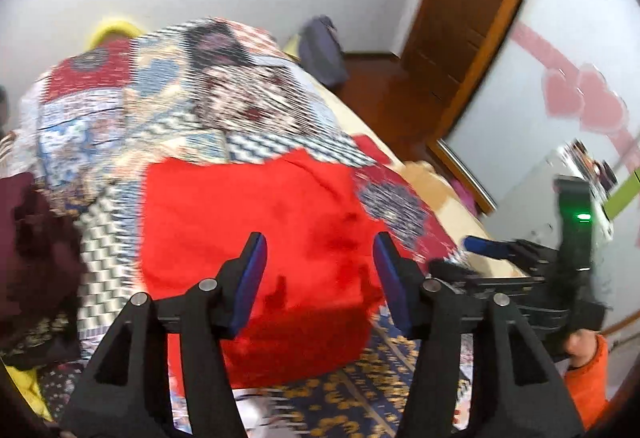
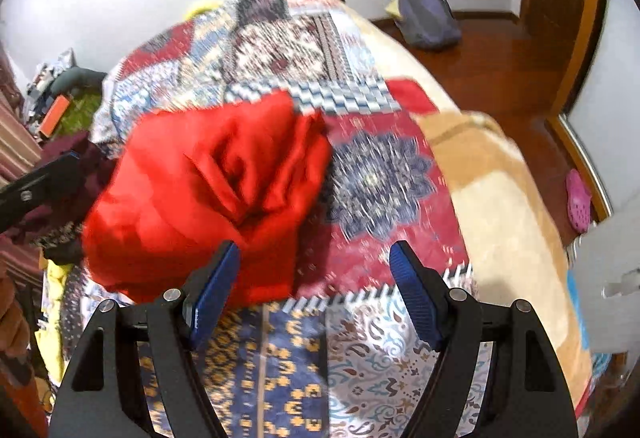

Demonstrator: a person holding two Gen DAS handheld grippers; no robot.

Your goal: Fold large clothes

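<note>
Left gripper (image 1: pixel 320 262) agape, right gripper (image 2: pixel 314 270) agape, both empty, red garment (image 2: pixel 208 190) below, no legible writing

You are holding your left gripper (image 1: pixel 320 262) tilted downward with its blue-padded jaws standing apart and nothing pinched between the pads (image 1: pixel 249 278). You are holding your right gripper (image 2: pixel 315 274) angled down as well, its jaws spread wide and gripping nothing, its ribbed blue pads (image 2: pixel 412 292) facing each other across an open gap. In the left wrist view, your right hand (image 1: pixel 582 344), in an orange sleeve (image 1: pixel 588 382), is gripping the black handle at the lower right edge.
</note>
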